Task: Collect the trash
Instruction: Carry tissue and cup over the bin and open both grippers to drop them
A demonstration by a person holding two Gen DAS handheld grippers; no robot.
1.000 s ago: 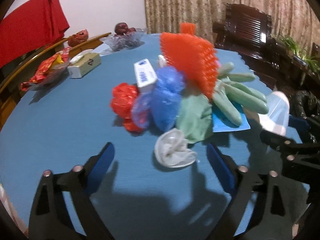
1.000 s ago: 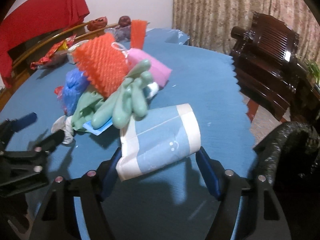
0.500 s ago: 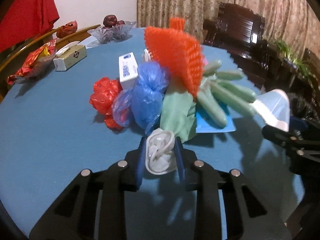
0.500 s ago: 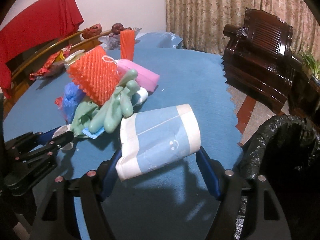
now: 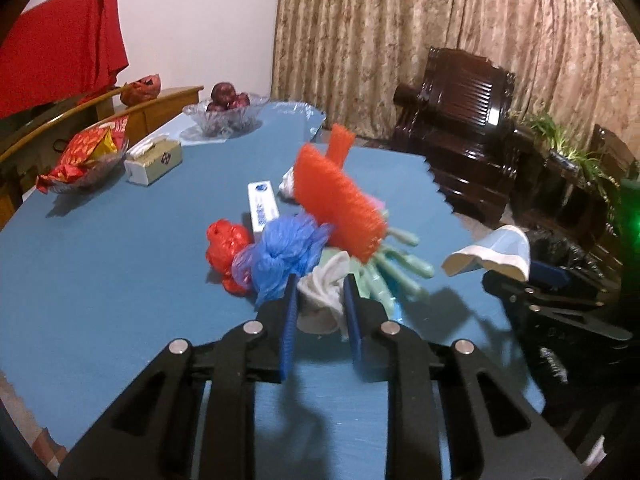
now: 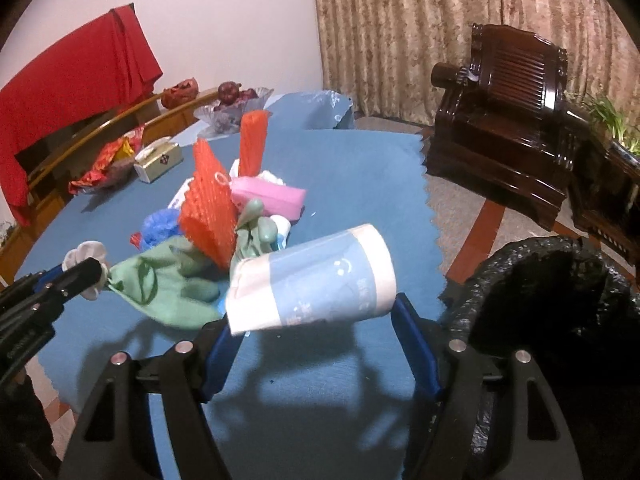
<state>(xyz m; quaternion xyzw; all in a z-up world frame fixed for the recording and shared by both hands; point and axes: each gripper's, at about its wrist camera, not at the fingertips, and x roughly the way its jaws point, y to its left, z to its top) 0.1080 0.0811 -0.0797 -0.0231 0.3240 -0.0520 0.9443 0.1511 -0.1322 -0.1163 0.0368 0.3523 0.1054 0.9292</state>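
My left gripper (image 5: 320, 286) has its jaws closing on a crumpled white wad (image 5: 322, 300), which the pads press and hold lifted off the blue table (image 5: 120, 264). Just beyond it lies the trash pile: blue bag (image 5: 288, 252), red bag (image 5: 226, 244), orange foam net (image 5: 340, 200), green gloves (image 5: 400, 268) and a white box (image 5: 262, 204). My right gripper (image 6: 316, 320) is shut on a blue-and-white paper cup (image 6: 316, 284), held on its side above the table's near edge. The black bin bag (image 6: 560, 300) gapes just to its right.
A glass fruit bowl (image 5: 226, 116), a tissue box (image 5: 154, 160) and a dish of red snack packets (image 5: 86, 152) stand at the far left of the table. A dark wooden armchair (image 6: 516, 120) stands beyond the table's scalloped right edge.
My left gripper shut on the white wad and raised it off the table. My right gripper rose with the cup, and the black bin bag has come into its view.
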